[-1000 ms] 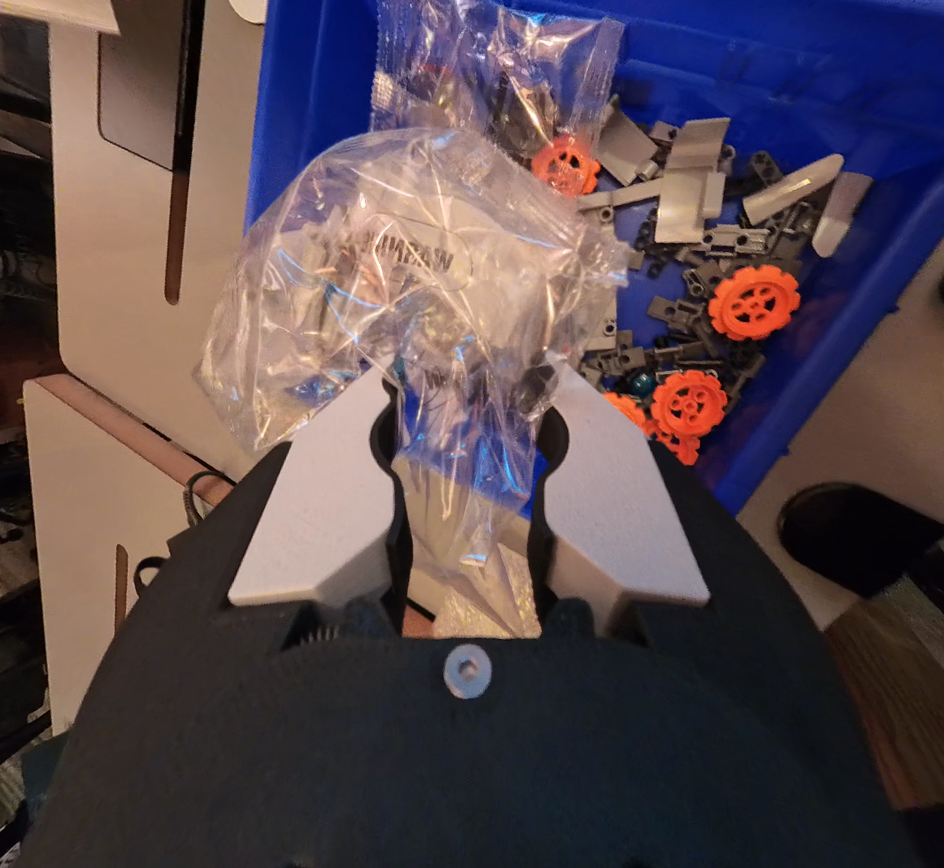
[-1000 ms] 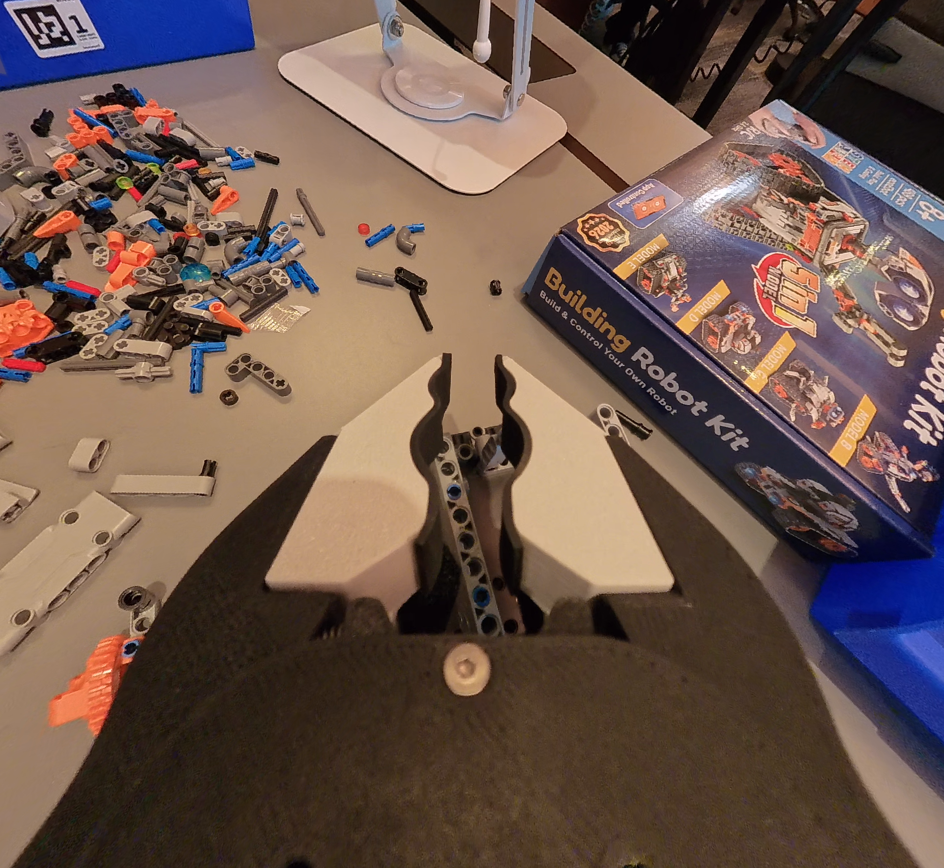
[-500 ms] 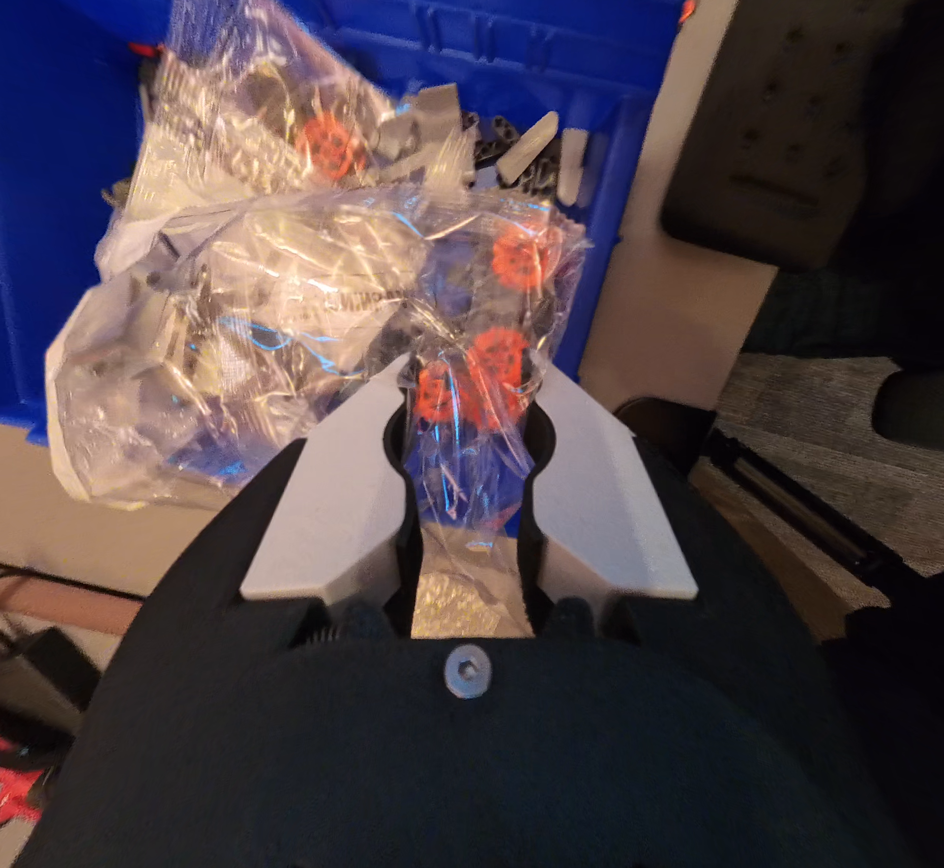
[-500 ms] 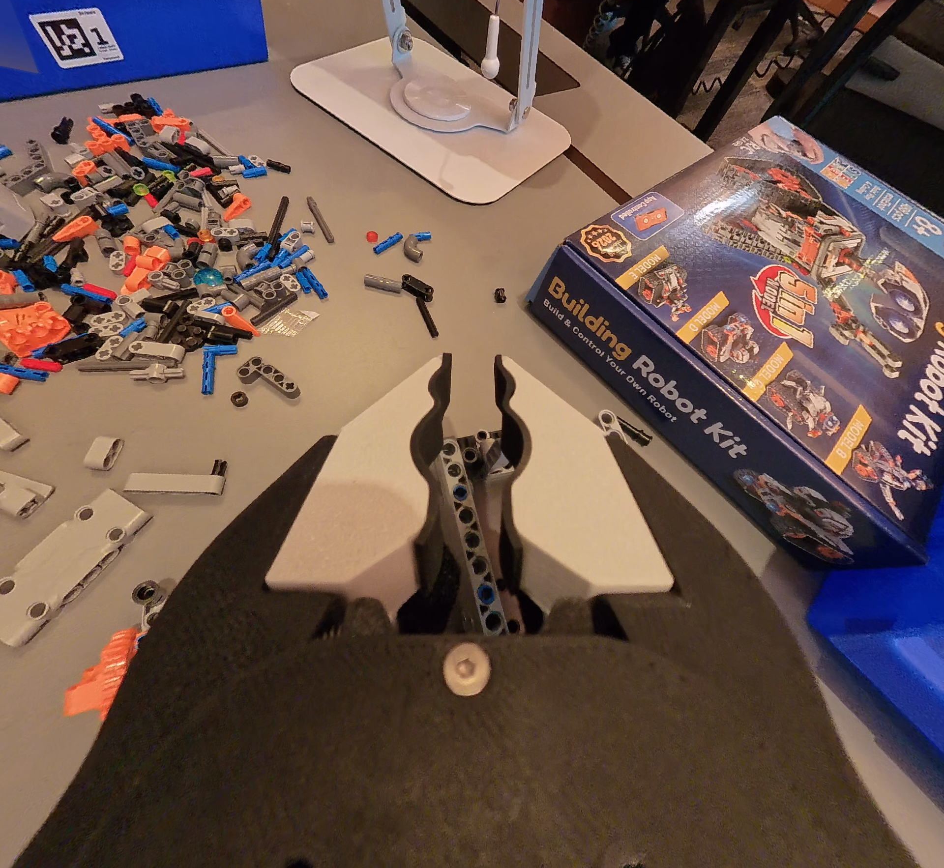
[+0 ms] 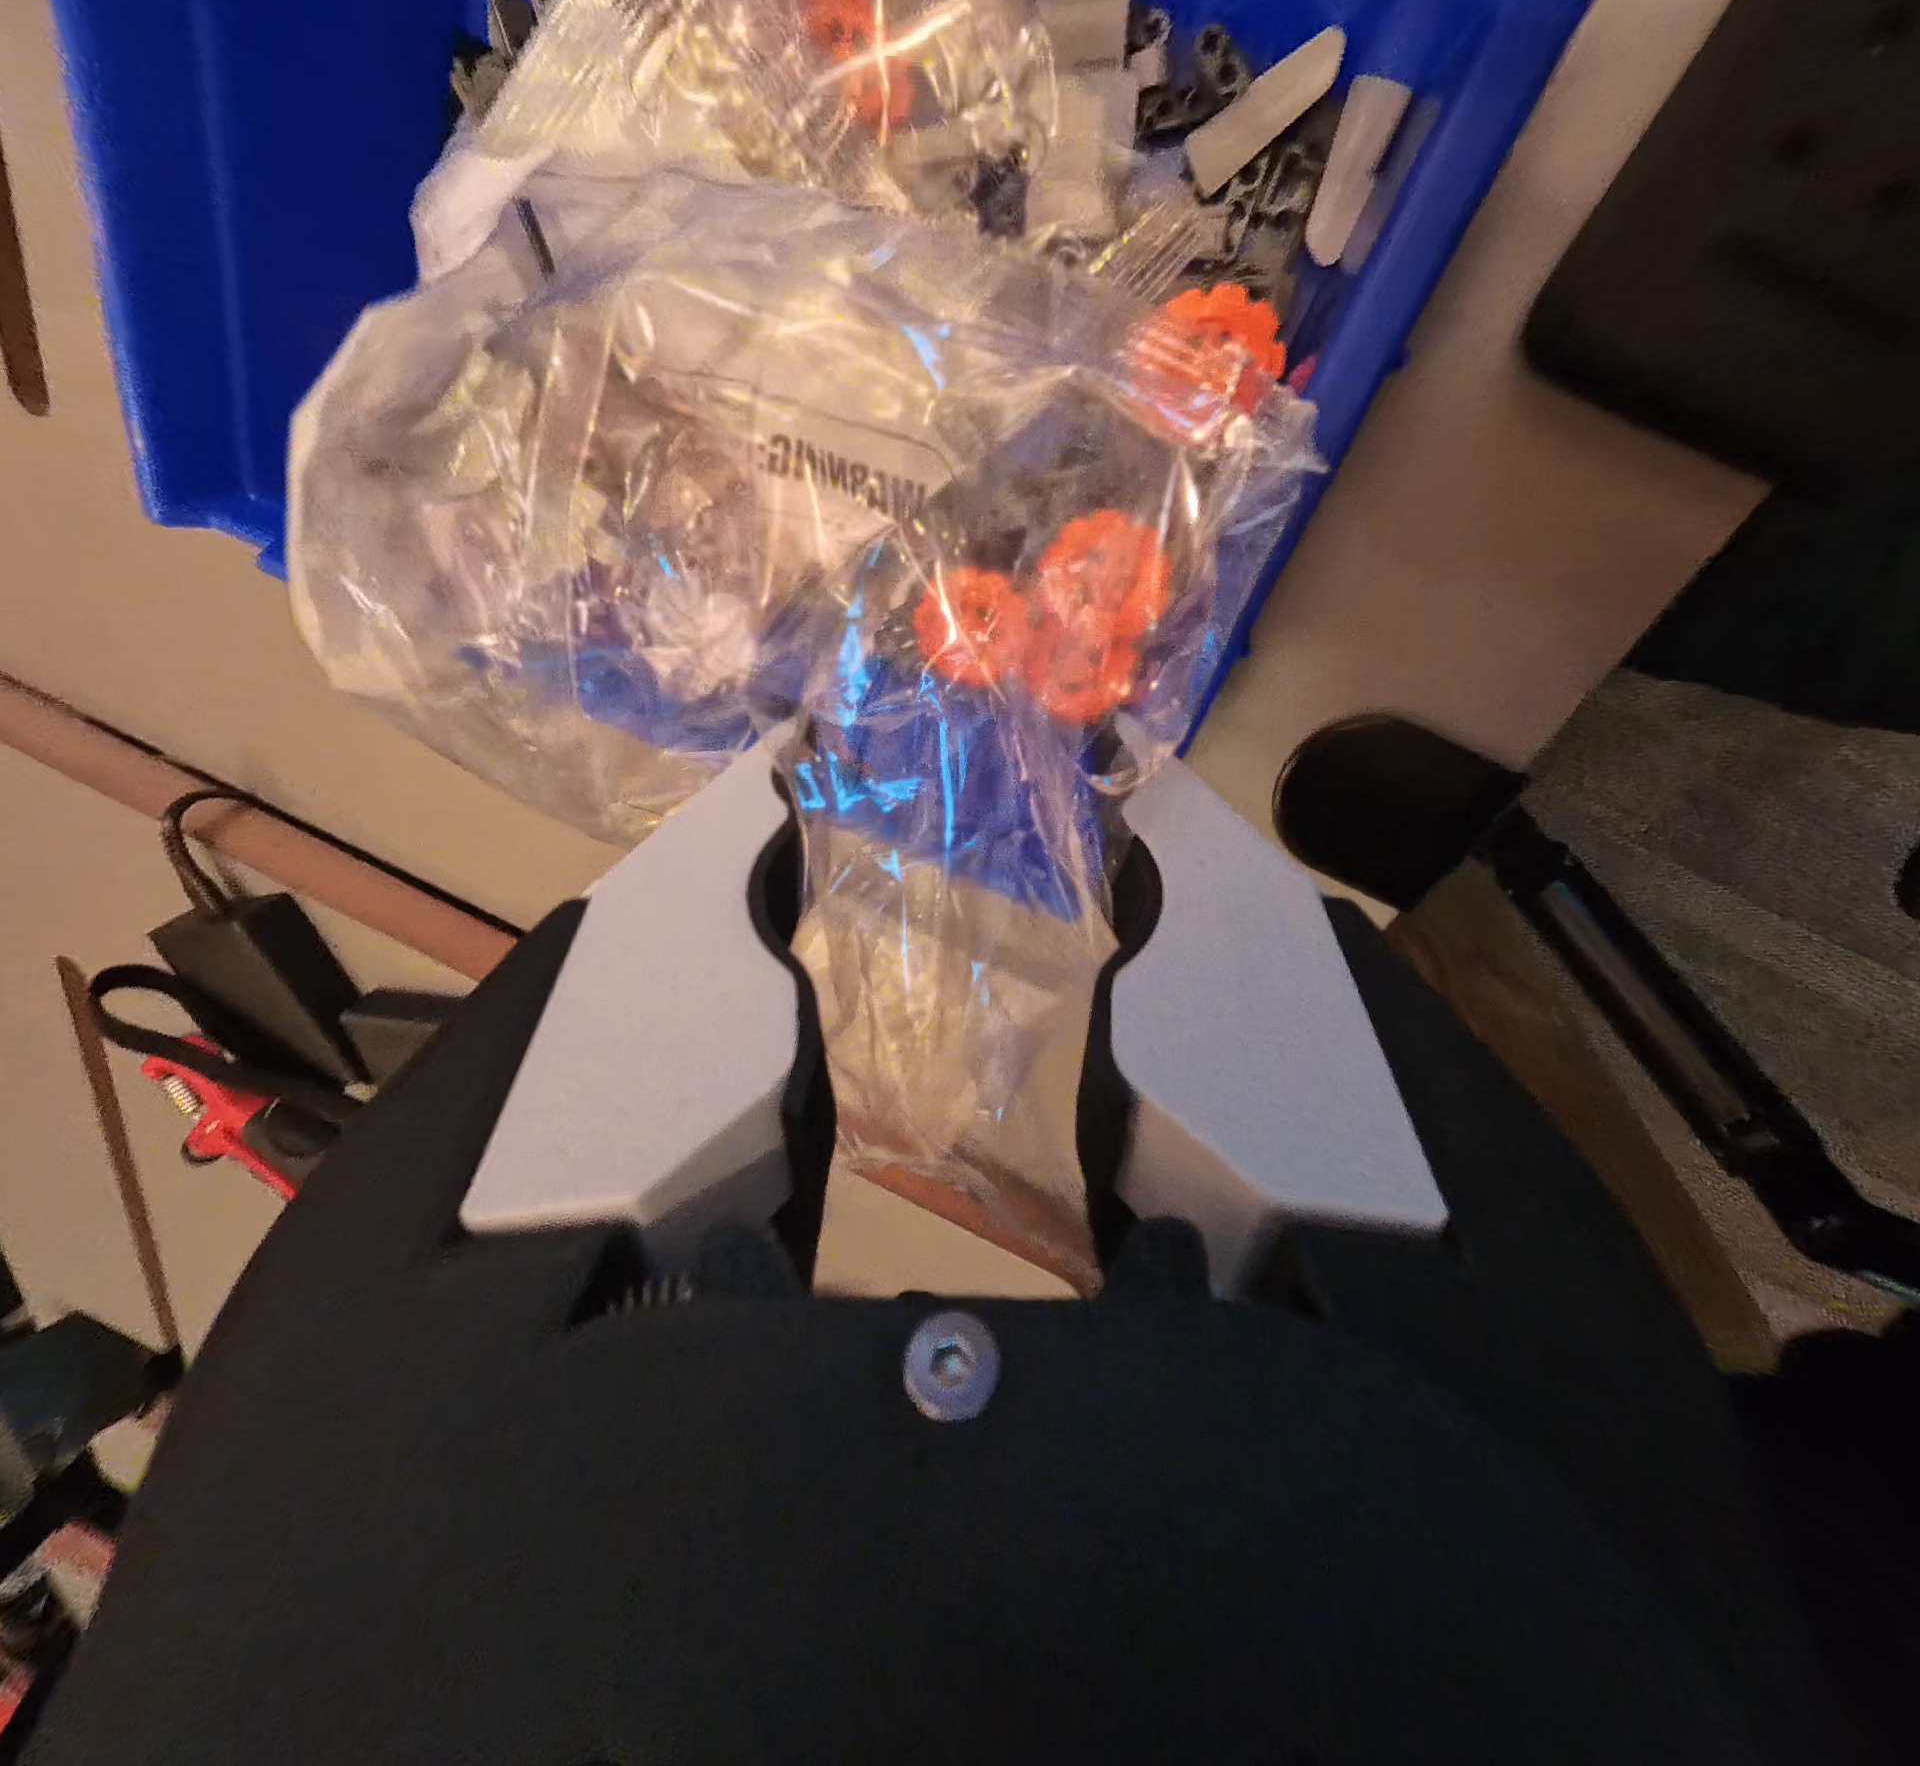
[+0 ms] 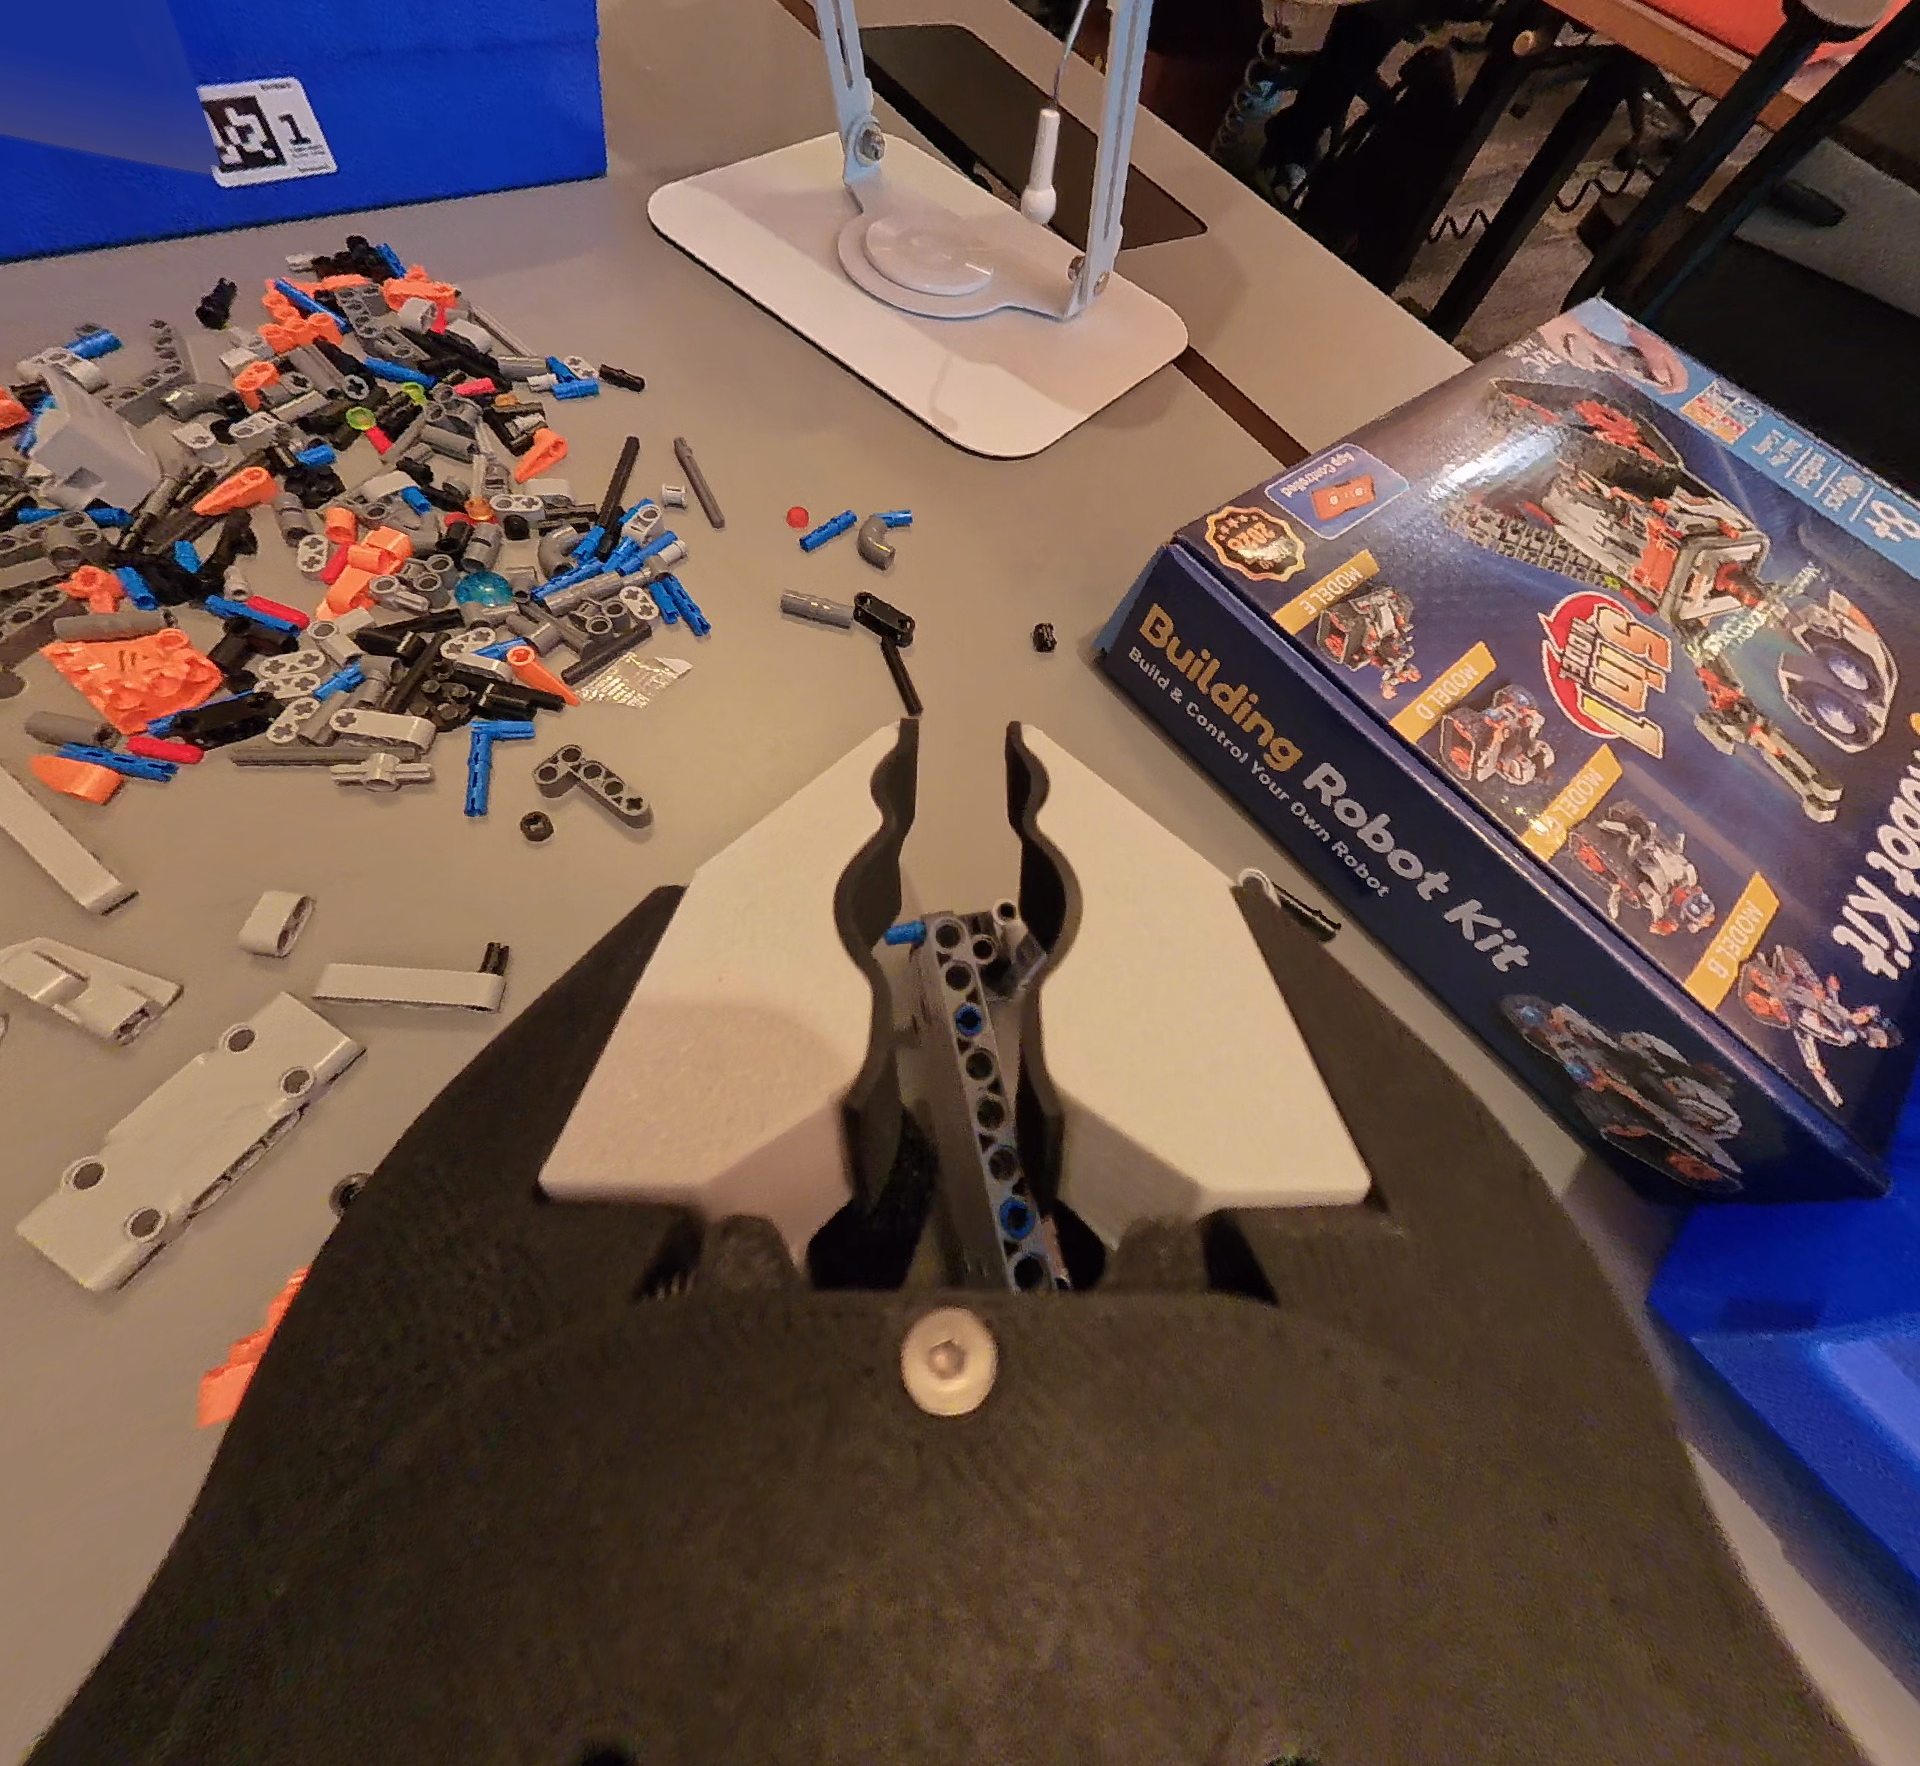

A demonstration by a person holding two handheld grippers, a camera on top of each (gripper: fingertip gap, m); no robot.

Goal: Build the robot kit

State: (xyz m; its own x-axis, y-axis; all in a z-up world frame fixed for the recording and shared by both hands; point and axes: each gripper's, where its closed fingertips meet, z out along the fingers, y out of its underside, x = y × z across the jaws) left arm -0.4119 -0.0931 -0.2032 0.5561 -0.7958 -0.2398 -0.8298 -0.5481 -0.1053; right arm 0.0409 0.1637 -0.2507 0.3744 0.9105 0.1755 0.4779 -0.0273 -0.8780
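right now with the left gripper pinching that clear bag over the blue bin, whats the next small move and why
Probably lift the left gripper a little higher. Its fingers pinch one corner of the clear plastic bag, and the rest hangs in front of the blue bin, among the orange gears and grey parts. A slow rise should clear the rim without snagging.

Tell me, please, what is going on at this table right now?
A person works two handheld grippers. The left gripper is shut on a clear plastic bag of building parts, held above a blue bin with loose pieces. The right gripper clamps a grey holed beam over the grey table, between a scattered parts pile and the kit box.
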